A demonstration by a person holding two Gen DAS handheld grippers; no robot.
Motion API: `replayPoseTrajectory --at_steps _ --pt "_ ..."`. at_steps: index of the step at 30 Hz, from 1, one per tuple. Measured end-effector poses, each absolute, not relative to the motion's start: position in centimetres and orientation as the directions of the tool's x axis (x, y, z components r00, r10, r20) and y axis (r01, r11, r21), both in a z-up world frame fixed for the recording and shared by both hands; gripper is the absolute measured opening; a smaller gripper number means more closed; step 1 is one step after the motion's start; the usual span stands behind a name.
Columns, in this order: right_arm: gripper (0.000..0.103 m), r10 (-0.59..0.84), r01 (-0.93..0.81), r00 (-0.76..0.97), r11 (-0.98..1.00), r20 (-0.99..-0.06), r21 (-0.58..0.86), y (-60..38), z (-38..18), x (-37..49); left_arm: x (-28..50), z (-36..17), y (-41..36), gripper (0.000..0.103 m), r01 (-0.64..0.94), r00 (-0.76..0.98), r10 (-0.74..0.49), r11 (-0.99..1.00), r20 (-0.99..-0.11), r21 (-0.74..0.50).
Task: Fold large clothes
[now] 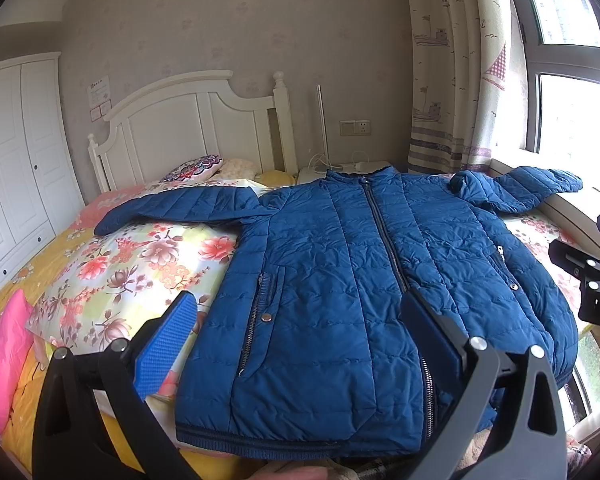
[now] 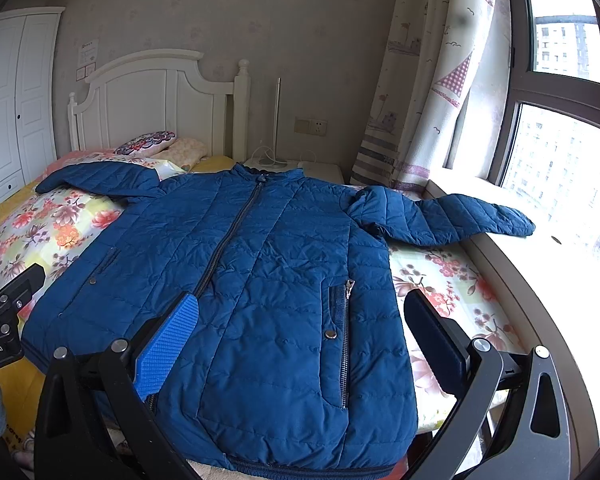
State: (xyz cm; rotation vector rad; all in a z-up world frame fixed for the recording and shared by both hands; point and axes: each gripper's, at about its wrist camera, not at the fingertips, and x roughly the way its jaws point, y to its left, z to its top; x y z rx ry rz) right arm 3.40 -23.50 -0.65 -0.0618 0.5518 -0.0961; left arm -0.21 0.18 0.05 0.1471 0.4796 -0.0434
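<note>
Left gripper (image 1: pixel 300 336): jaws wide, holding nothing, hovering above the jacket (image 1: pixel 364 280) near its hem, at the foot edge of the bed (image 1: pixel 28 276). Right gripper (image 2: pixel 300 336): jaws also wide and holding nothing, above the hem on the window side. Jacket lies flat, front up, zipped (blue, quilted), collar toward the headboard (image 1: pixel 188 120). One sleeve (image 1: pixel 180 204) reaches across the floral quilt (image 1: pixel 112 264); the other sleeve (image 2: pixel 444 216) extends over the bed's window-side edge onto the sill (image 2: pixel 540 264).
</note>
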Motion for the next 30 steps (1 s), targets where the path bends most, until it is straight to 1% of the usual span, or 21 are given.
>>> replayPoseTrajectory --at_steps 30 --pt "0.099 -0.112 0.081 0.836 0.993 -0.537 -0.080 -23.9 -1.7 4.2 -0.3 -0.3 0.9 0.101 0.080 0.883 -0.010 0.988 -0.468 0.131"
